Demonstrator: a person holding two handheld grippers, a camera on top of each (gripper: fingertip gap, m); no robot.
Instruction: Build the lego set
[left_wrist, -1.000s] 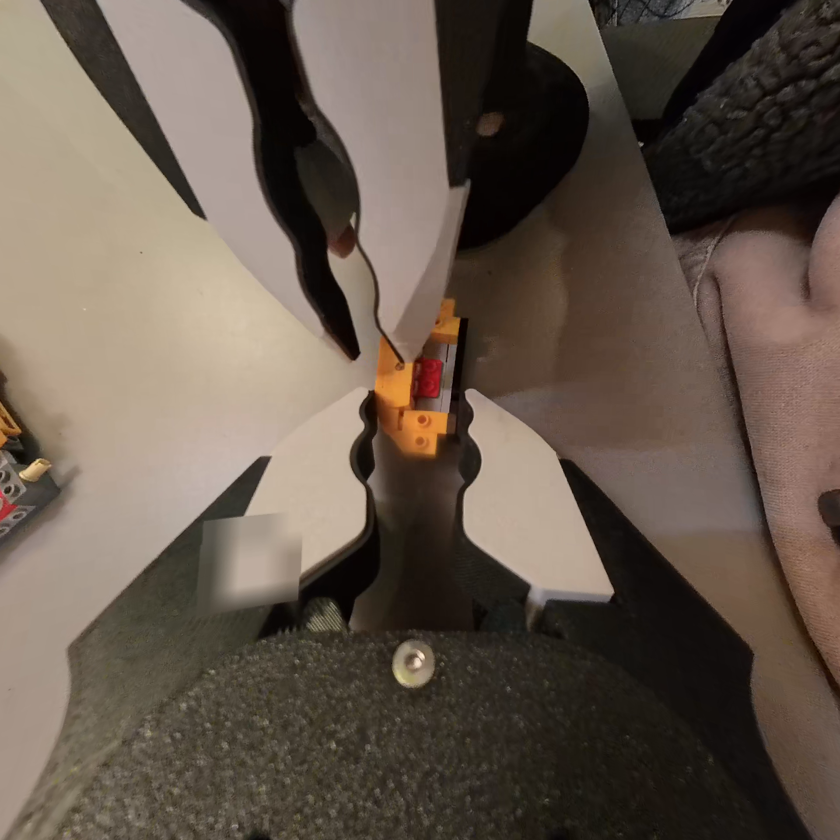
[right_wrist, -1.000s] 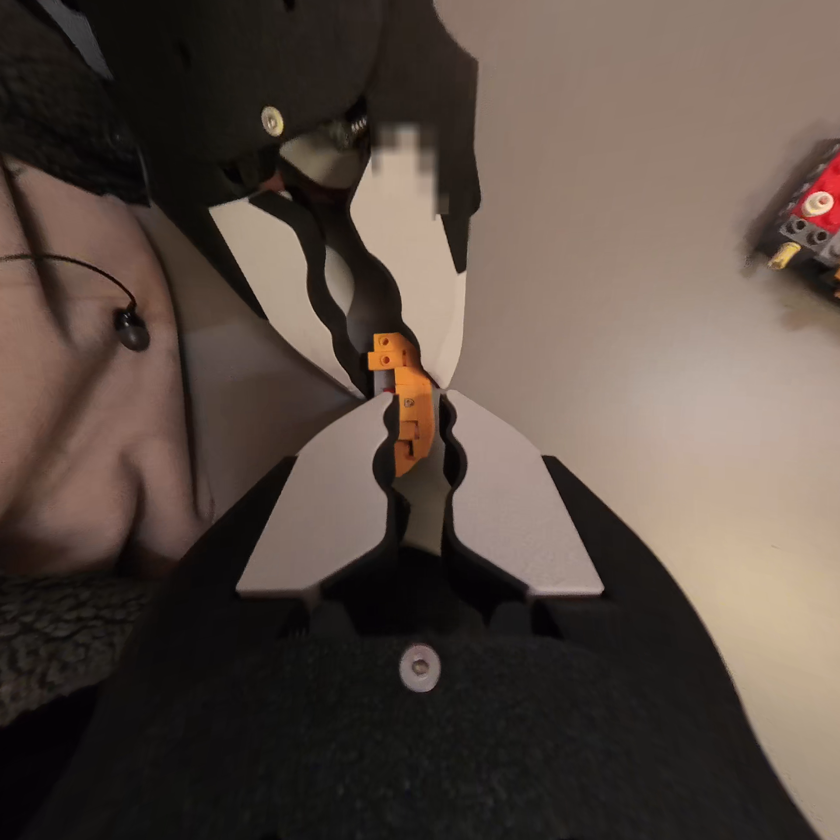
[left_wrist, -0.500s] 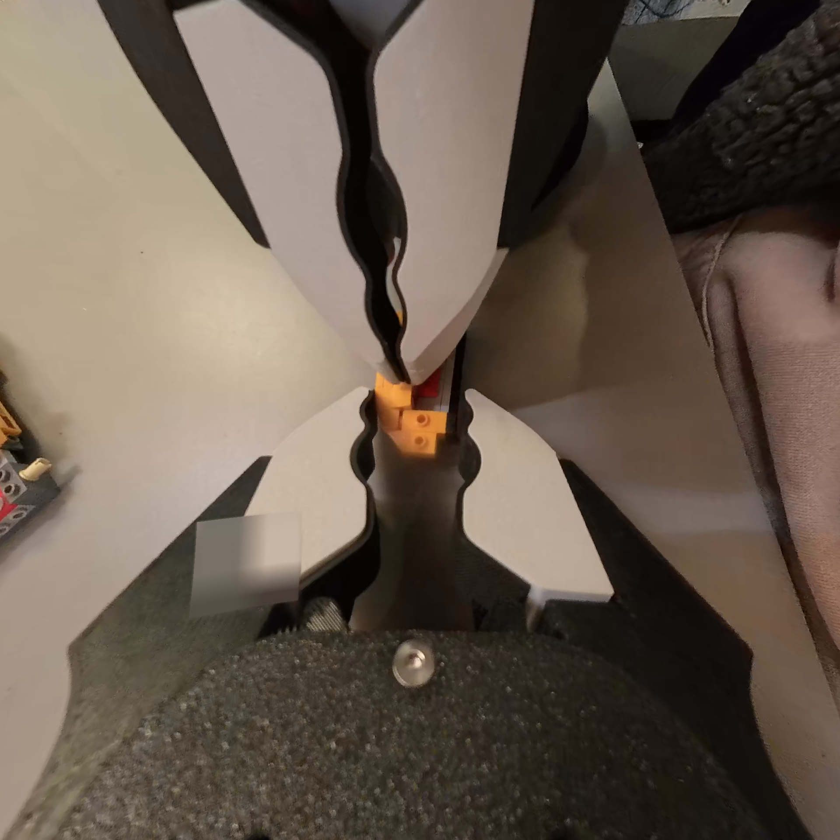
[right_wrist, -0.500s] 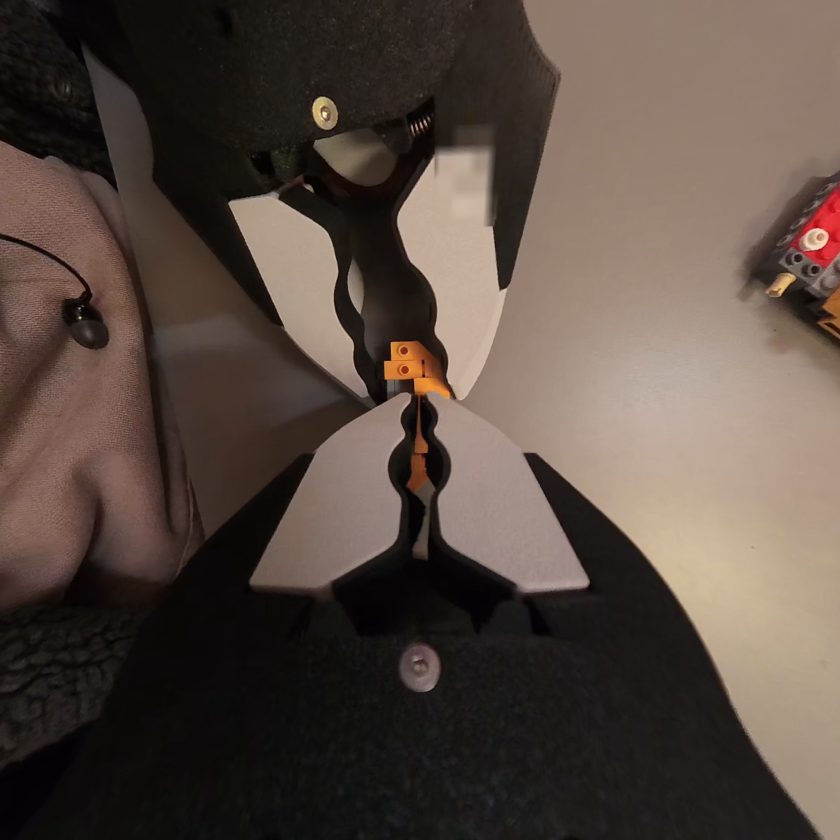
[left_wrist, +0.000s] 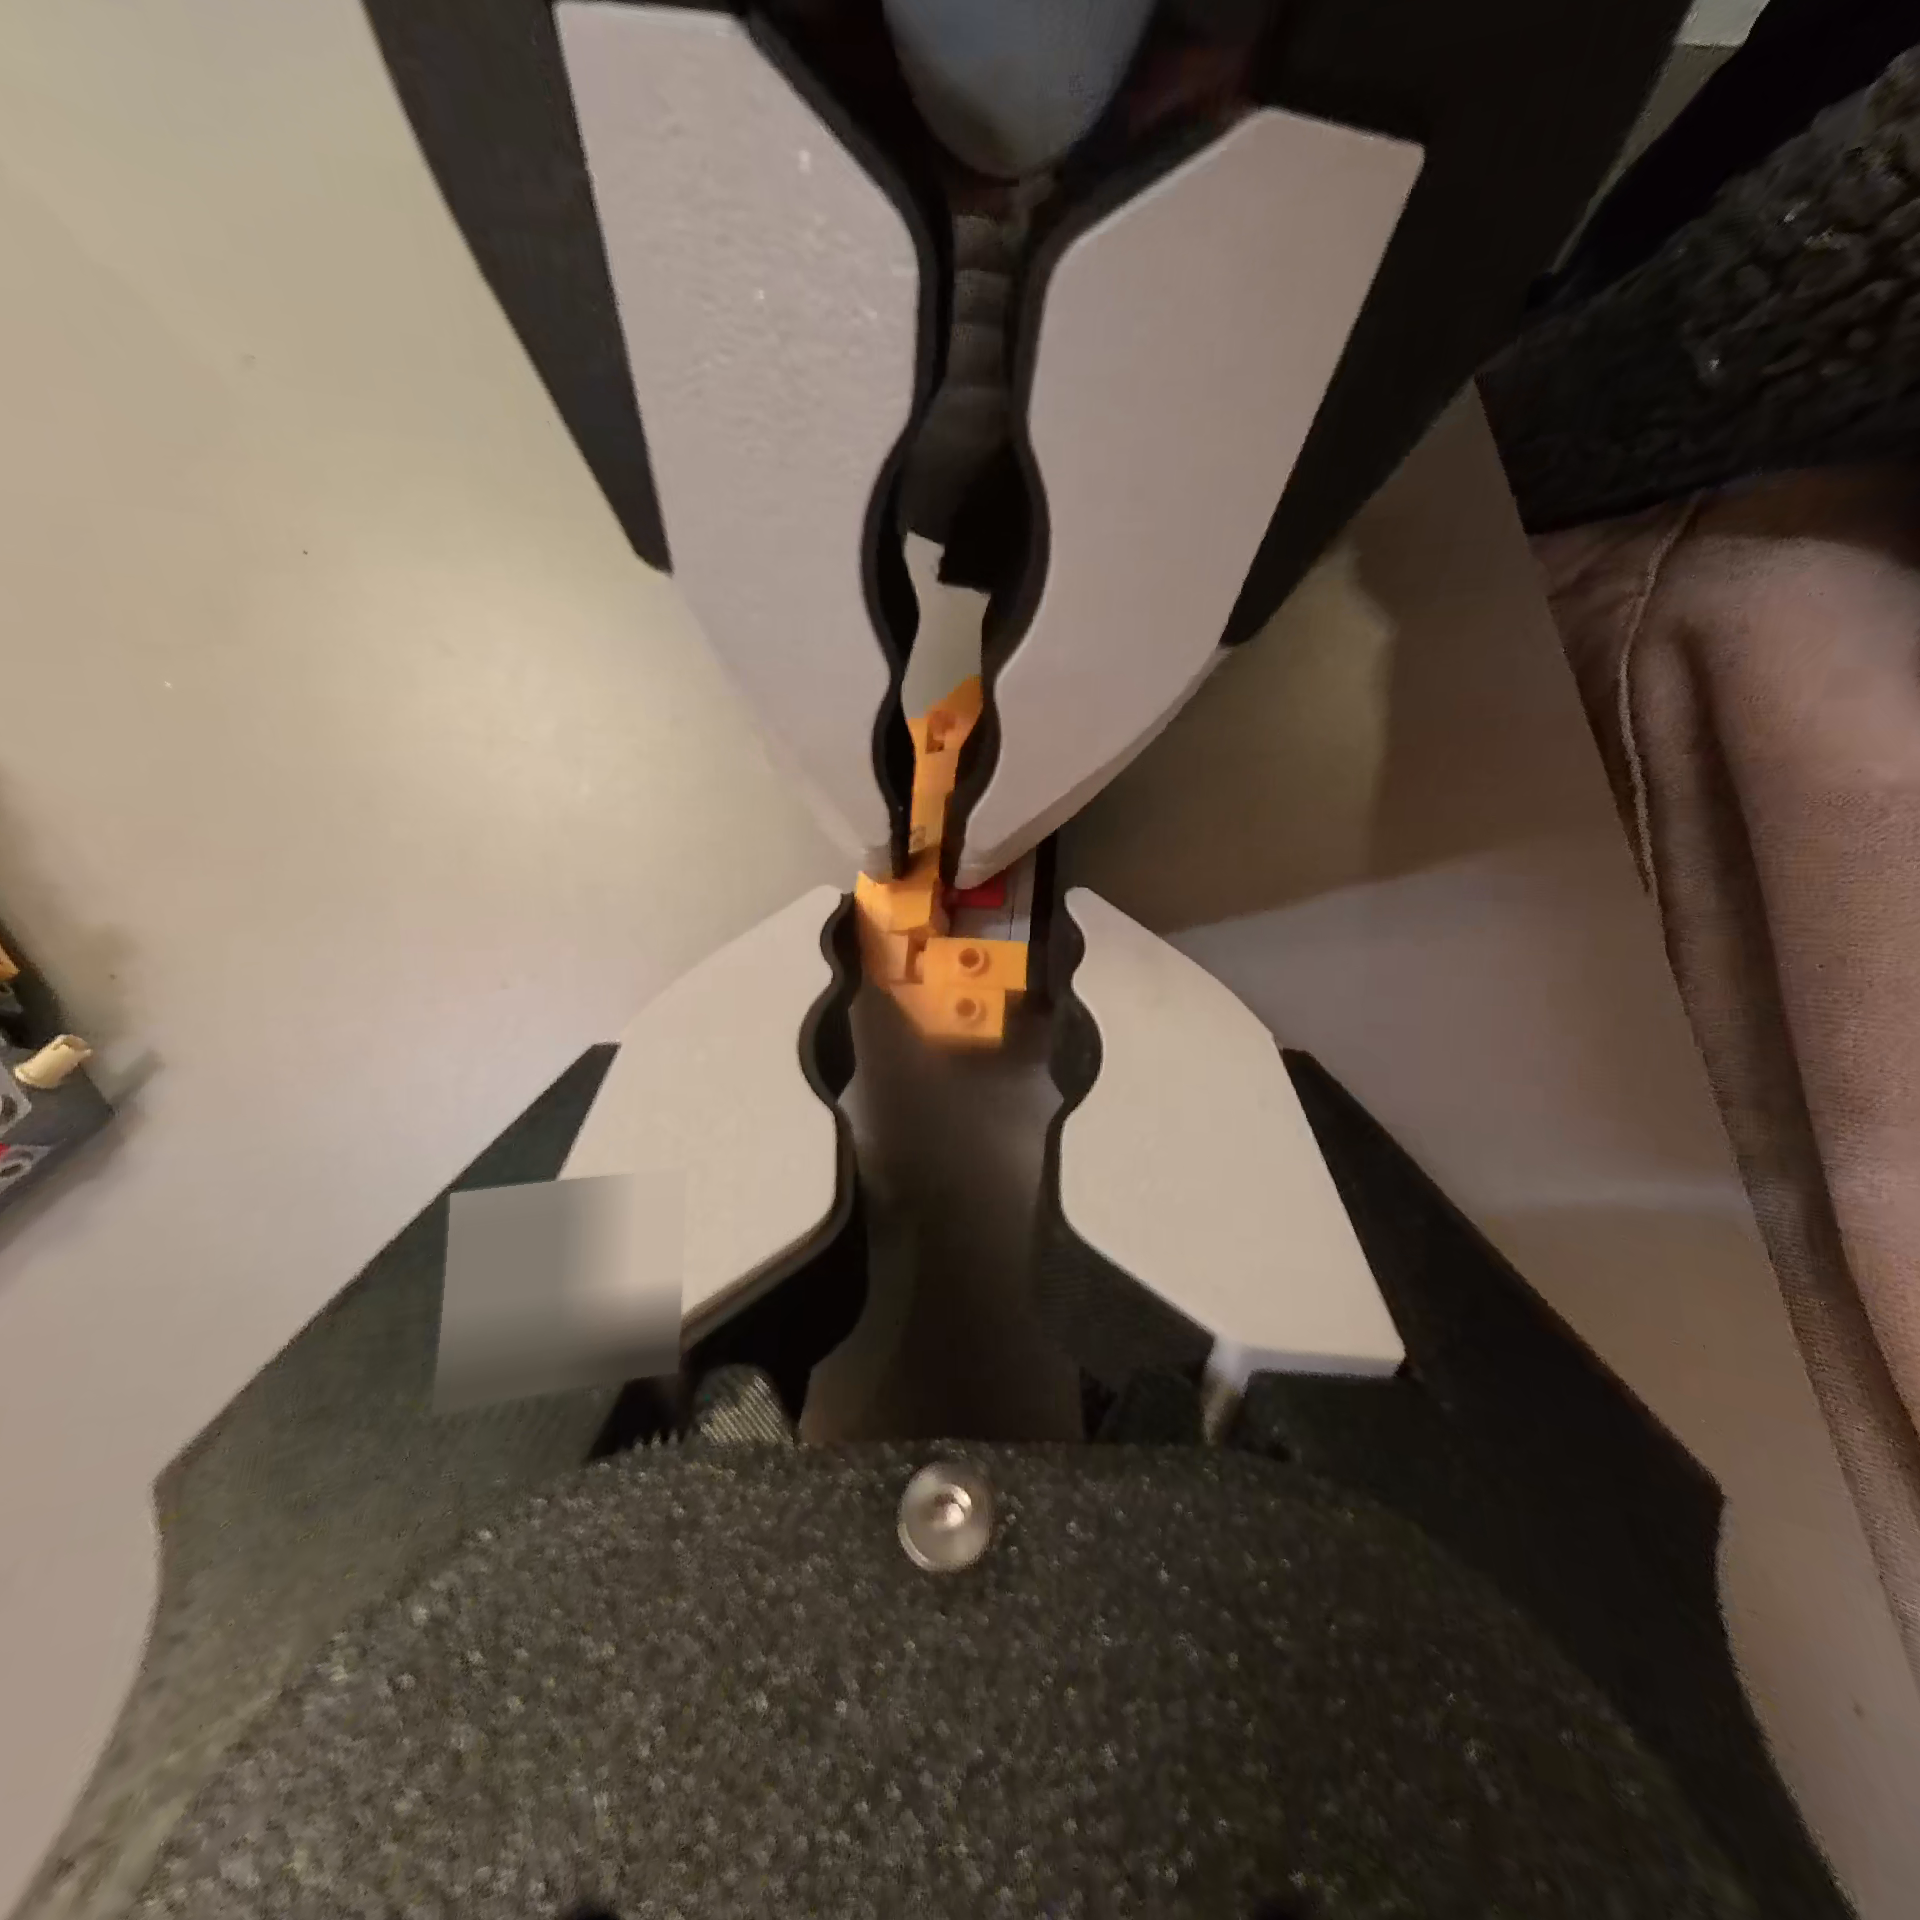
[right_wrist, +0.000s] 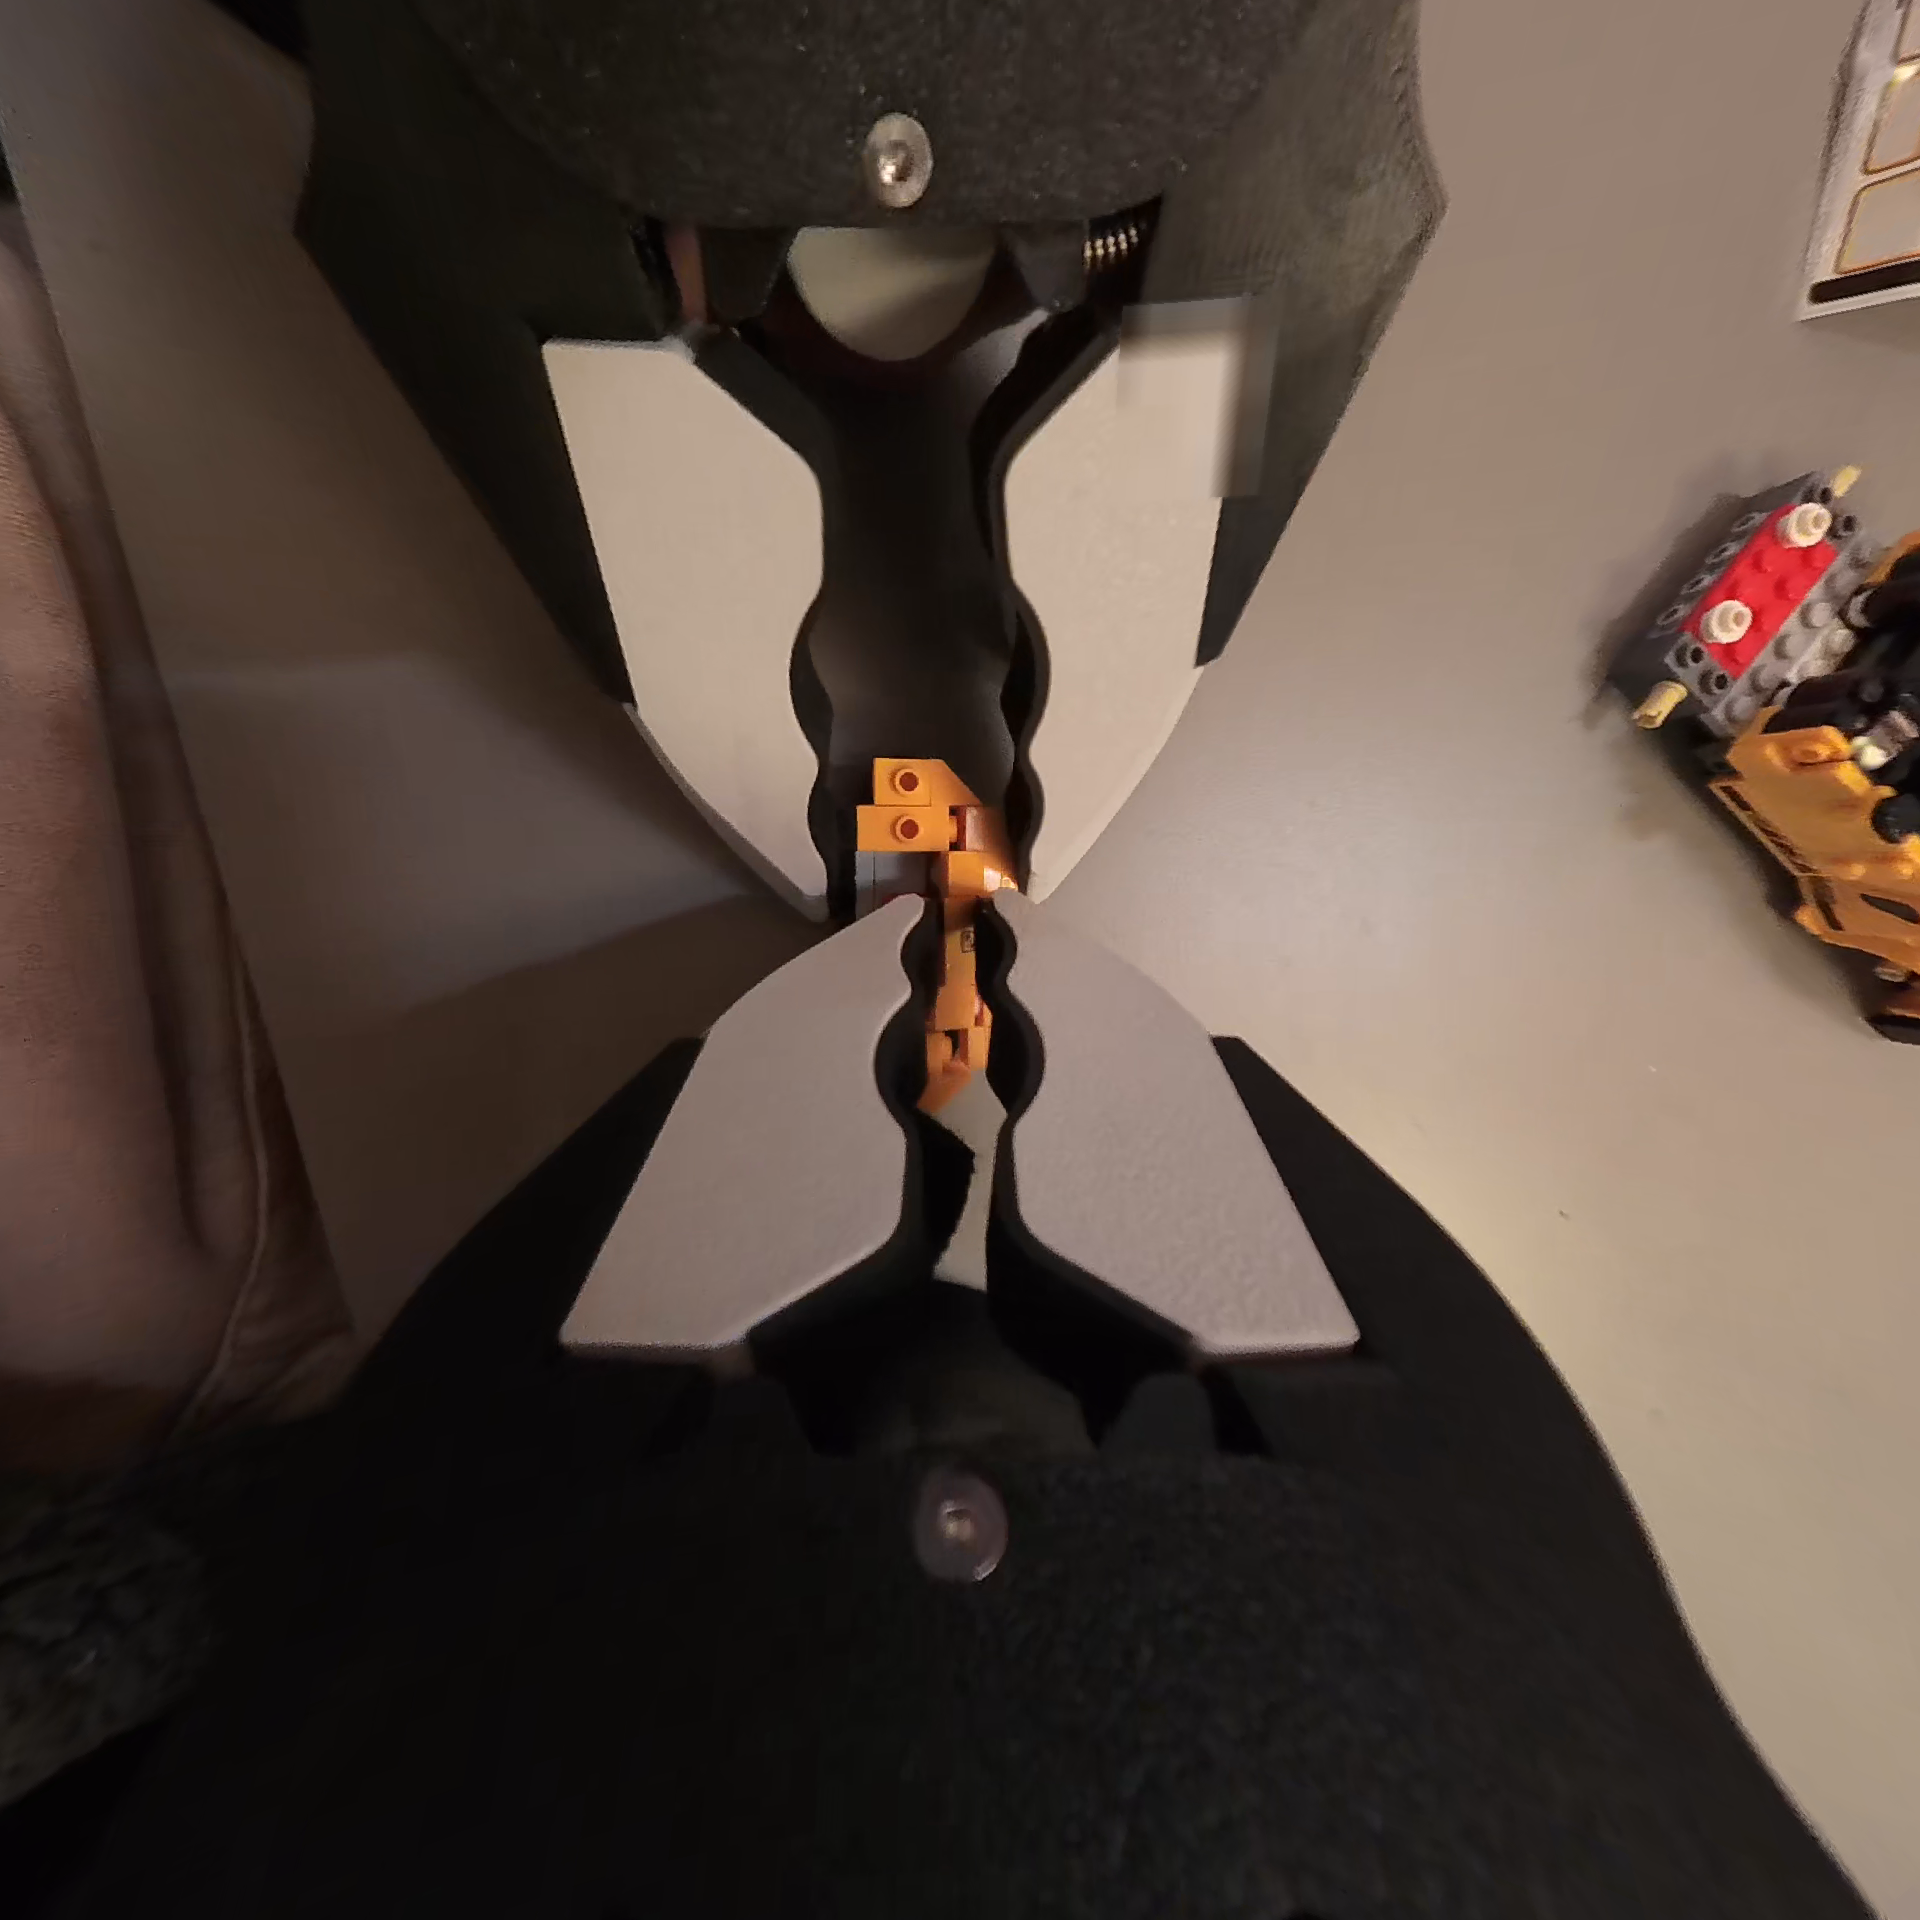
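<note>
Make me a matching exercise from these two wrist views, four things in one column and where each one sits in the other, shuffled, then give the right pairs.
Things
1. narrow orange lego piece
2. blocky orange, red and grey lego assembly
3. partly built yellow, red and grey lego vehicle
4. pinkish-beige fabric

Places
A. on the table, right edge of the right wrist view
B. clamped in the right gripper
C. right edge of the left wrist view
D. clamped in the left gripper

Pairs: 1-B, 2-D, 3-A, 4-C
</note>
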